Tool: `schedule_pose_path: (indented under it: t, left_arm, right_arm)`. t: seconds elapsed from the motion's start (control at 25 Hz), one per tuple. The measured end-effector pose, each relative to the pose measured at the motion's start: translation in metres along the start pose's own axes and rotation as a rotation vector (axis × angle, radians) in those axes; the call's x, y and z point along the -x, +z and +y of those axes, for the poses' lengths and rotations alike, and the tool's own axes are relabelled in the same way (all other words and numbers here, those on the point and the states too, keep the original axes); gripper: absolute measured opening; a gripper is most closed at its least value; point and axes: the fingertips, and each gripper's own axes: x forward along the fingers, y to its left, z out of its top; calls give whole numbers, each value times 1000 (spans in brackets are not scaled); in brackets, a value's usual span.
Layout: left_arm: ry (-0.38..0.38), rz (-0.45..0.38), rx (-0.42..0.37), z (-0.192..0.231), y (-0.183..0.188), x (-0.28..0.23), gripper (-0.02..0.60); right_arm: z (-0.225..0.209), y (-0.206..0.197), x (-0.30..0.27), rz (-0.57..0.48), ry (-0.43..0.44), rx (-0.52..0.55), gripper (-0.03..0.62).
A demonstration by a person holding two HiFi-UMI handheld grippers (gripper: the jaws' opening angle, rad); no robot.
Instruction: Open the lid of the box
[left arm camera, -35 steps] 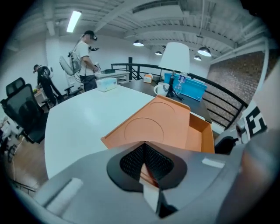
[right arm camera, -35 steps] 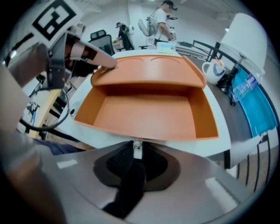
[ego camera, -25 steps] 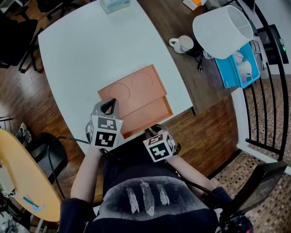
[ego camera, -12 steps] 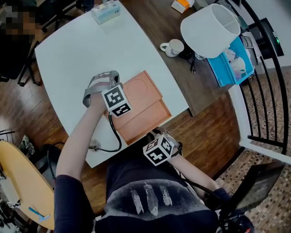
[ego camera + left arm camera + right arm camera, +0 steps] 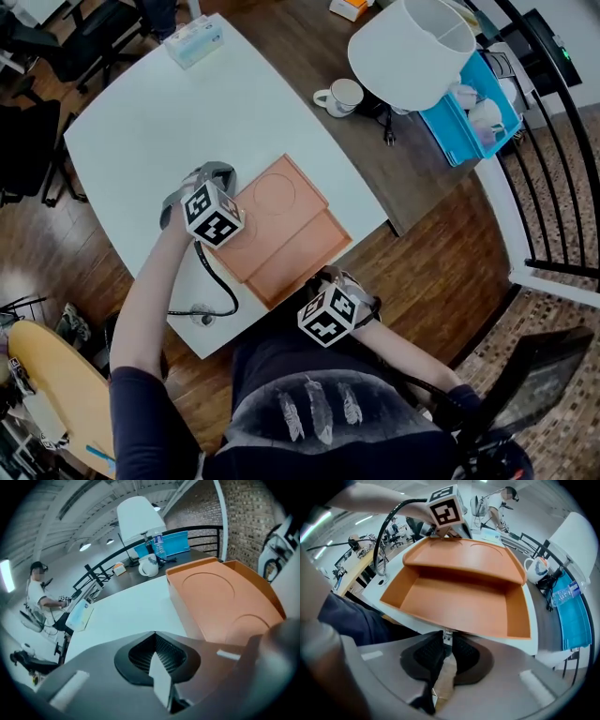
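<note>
A flat orange box [image 5: 300,255] lies at the white counter's [image 5: 187,112] front edge. Its lid [image 5: 267,208], embossed with two circles, covers only the far half.

Orange box [image 5: 281,225], white table [image 5: 159,122] — blue bin [image 5: 452,127], white lampshade [image 5: 408,52].

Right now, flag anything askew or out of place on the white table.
The orange lid sits offset toward the far side of the box, leaving its near half uncovered. Nothing spilled or damaged shows.

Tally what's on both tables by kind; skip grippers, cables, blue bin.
Boxes (flat orange lidded box, pale blue tissue box, small orange carton): 3
Mugs (white ceramic mug): 1
Lamps (white-shaded table lamp): 1
Total: 5
</note>
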Motion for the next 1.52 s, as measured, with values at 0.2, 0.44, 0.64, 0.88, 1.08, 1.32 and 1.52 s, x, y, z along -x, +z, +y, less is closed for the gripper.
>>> schedule_pose_path:
  t: [0.2,0.44,0.64,0.88,1.08,1.32,1.52]
  left_arm:
    - [-141,-48,-94,-10,14,51,17]
    - [-317,131,-22,-40,-3,69,43]
    - [-432,212,85,-54,2,58,185]
    - [-464,277,105,-38,11,59,113]
    - [-562,311,240,-46,12,60,86]
    - [-558,338,382,-38,13,55,67]
    - [-530,409,377,-39,14,52,32]
  right_arm:
    - [-1,2,0,-5,22,-4,64]
    - [-5,3,1,-7,28,10,64]
    - [-4,5,1,-14,27,17,64]
    - [-5,5,3,-16,29,25,64]
    - [-4,5,3,-18,30,27,64]
    - [-3,6,2,-10,33,29,64]
    - [-3,6,3,-7,36,32,64]
